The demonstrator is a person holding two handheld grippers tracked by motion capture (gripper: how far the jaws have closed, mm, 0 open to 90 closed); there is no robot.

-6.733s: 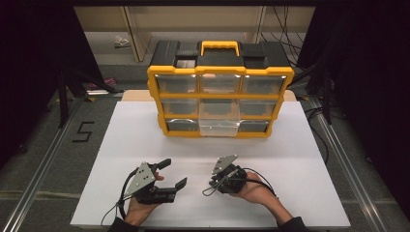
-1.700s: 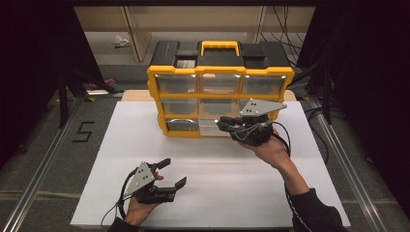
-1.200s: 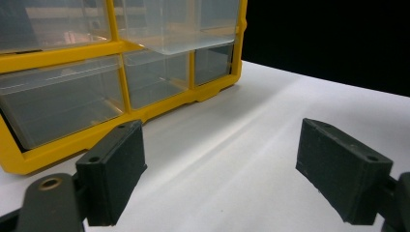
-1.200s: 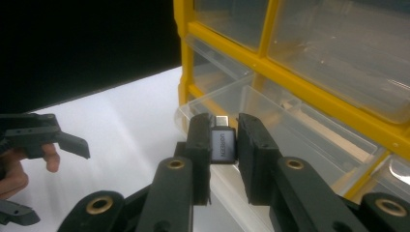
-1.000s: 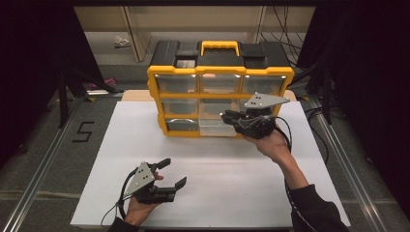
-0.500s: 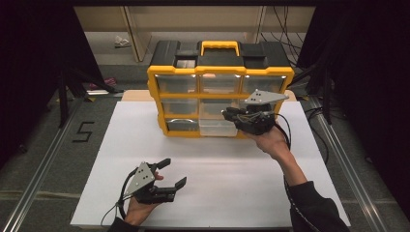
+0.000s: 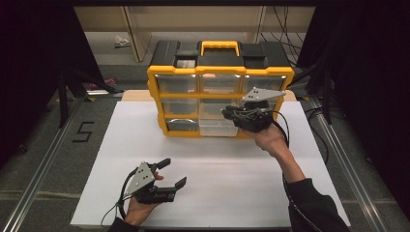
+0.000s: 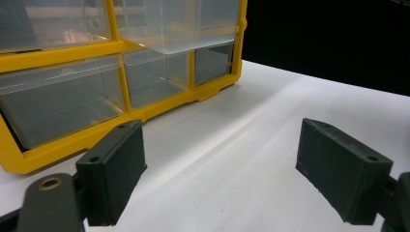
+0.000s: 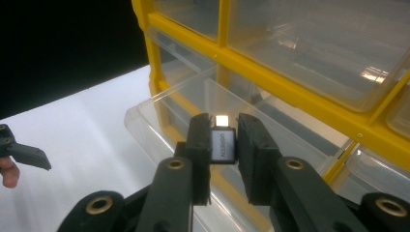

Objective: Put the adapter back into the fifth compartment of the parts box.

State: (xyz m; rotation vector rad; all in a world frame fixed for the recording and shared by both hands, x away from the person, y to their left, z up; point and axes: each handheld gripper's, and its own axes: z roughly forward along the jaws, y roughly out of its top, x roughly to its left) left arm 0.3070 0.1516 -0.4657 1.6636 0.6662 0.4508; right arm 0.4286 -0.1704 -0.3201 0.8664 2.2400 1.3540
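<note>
A: Adapter, small and dark with a metal plug end, sits pinched between the fingers of the right gripper, held over an open clear drawer

B: Where is that drawer?

A: It is pulled out from the bottom row of a yellow and black organizer standing at the far side of the white counter. From above, the right gripper hangs in front of the organizer's lower right part

B: And the other hand?

A: Left gripper rests low near the front of the counter, well apart from the organizer, its fingers spread wide with nothing between them
</note>
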